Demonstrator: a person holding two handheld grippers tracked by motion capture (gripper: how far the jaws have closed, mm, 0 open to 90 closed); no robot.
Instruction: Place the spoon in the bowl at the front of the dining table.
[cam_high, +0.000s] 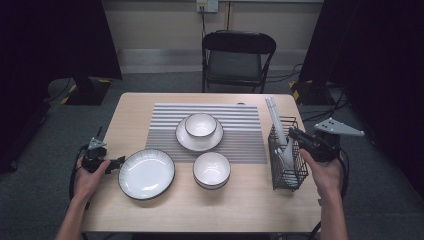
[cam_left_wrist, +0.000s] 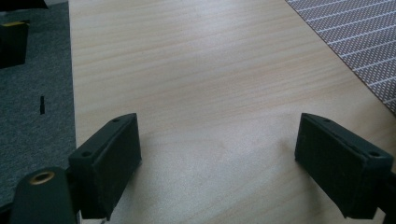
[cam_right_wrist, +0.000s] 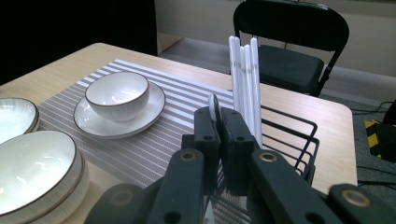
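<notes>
**One spoon pinched at the rack**

Two grippers are at work here. The right gripper has its jaws pressed tight on a thin white thing, which looks like a spoon. The spoon sits right between the jaws, with its rounded handle tip poking up just above them. Its lower end is down inside the wire basket, just below the gripper. White chopsticks stand just behind the jaws, in the same basket.

The left gripper has its jaws spread wide with nothing between them. Bare worktop lies under it, and a big plate sits just beside it.

I think the job has only begun. The spoon is grabbed but not yet lifted out. Nothing from the basket lies beside the dishes yet. A bowl on a saucer and another bowl wait far off to the right gripper's side, on and near the striped mat.

The spoon's bowl end is hard to make out behind the wires. The gripper hides most of its handle.
</notes>
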